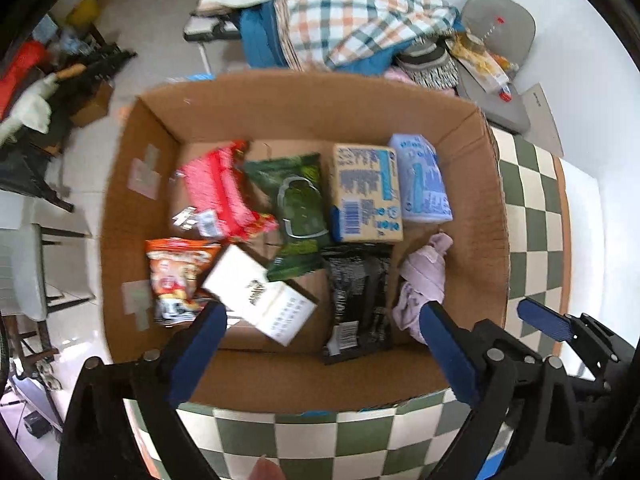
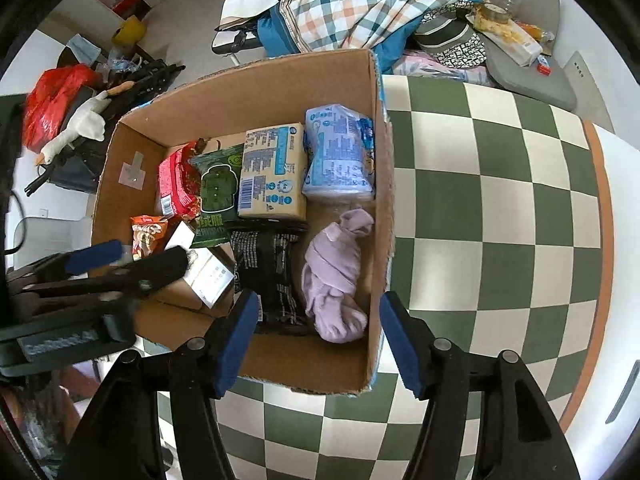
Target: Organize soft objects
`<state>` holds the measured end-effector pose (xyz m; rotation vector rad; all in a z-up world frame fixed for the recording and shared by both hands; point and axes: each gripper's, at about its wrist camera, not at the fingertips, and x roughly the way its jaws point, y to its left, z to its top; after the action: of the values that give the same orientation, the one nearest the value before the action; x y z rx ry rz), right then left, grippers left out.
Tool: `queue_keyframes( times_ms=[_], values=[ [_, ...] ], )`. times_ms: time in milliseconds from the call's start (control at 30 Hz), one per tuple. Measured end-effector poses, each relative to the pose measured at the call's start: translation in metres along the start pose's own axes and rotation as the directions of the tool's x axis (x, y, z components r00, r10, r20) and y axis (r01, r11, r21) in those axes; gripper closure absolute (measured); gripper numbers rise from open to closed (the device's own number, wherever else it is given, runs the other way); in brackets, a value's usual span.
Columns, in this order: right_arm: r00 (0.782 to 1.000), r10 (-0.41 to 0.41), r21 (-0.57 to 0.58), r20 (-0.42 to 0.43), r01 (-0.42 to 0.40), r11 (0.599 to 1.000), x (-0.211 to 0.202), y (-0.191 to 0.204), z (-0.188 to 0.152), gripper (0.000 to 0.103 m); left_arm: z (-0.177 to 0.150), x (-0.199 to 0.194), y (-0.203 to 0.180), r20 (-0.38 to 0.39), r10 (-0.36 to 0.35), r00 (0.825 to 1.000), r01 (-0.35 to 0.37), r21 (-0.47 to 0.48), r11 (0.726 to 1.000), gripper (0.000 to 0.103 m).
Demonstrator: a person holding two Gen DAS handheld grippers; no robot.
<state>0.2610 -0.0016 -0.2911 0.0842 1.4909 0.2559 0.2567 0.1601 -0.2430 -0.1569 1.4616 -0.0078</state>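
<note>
Both grippers hover over the near edge of the box [image 2: 248, 80], jaws spread and empty: the left gripper [image 1: 320, 344] above its near-left part, the right gripper [image 2: 316, 336] above the near-right corner. The box stands on the checked cloth [image 2: 500, 208] and looks largely packed. Along the far side lie a red pack [image 1: 224, 188], a green pack [image 1: 298, 208], a tan pack [image 1: 366, 192] and a blue pack [image 1: 424, 178], side by side. Nearer are an orange bag [image 1: 176, 276], a white carton [image 1: 260, 296], a black pack [image 1: 358, 300] and a crumpled lilac cloth [image 2: 336, 276] in the near-right corner. Judging by this, most of the sorting is done; the cloth lies bunched, and may need tidying. Clothes [image 2: 360, 4] are heaped beyond the box, so more soft things may remain to bring in.
</note>
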Motion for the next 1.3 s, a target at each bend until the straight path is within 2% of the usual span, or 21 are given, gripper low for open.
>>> queue_keyframes(
  times_ms=[133,233,300,433,467,500,733,900,1100,1300],
  values=[
    [1.0,-0.012,0.01,0.004,0.012,1.0,-0.004,-0.002,-0.006,0.038,-0.012,-0.02,0.006,0.078,0.059,0.995,-0.059,-0.006,0.998,0.003],
    [0.999,-0.039,0.009,0.017,0.038,0.999,-0.01,-0.001,-0.009,0.036,-0.018,-0.028,0.009,0.111,0.079,0.991,-0.076,-0.023,0.997,0.002],
    [0.998,-0.05,0.006,0.025,0.05,0.999,-0.012,0.001,-0.011,0.022,-0.021,-0.032,0.013,0.129,0.086,0.988,-0.081,-0.037,0.996,0.0],
    [0.996,-0.077,0.009,0.051,0.077,0.997,-0.019,0.004,-0.014,0.008,-0.026,-0.038,0.017,0.169,0.099,0.981,-0.092,-0.051,0.994,0.0],
    [0.995,-0.085,0.012,0.053,0.084,0.996,-0.019,0.005,-0.014,0.001,-0.027,-0.038,0.017,0.172,0.1,0.98,-0.092,-0.052,0.994,0.0],
    [0.995,-0.089,0.012,0.053,0.089,0.996,-0.019,0.005,-0.015,0.0,-0.028,-0.038,0.018,0.172,0.106,0.979,-0.098,-0.054,0.994,0.0],
    [0.988,-0.126,0.017,0.089,0.125,0.992,-0.03,0.008,-0.02,0.0,-0.038,-0.051,0.02,0.195,0.103,0.975,-0.091,-0.07,0.993,0.0],
    [0.983,-0.127,0.024,0.135,0.125,0.992,-0.058,0.009,-0.033,0.0,-0.057,-0.083,0.009,0.239,0.107,0.965,-0.099,-0.048,0.994,0.0],
    [0.969,-0.109,0.024,0.22,0.106,0.994,-0.121,0.012,-0.066,0.0,-0.091,-0.143,-0.008,0.315,0.087,0.945,-0.086,-0.017,0.996,0.0],
    [0.937,-0.1,0.025,0.336,0.097,0.995,-0.196,0.017,-0.112,0.0,-0.122,-0.199,-0.018,0.388,0.093,0.917,-0.092,-0.021,0.996,0.0]
  ],
)
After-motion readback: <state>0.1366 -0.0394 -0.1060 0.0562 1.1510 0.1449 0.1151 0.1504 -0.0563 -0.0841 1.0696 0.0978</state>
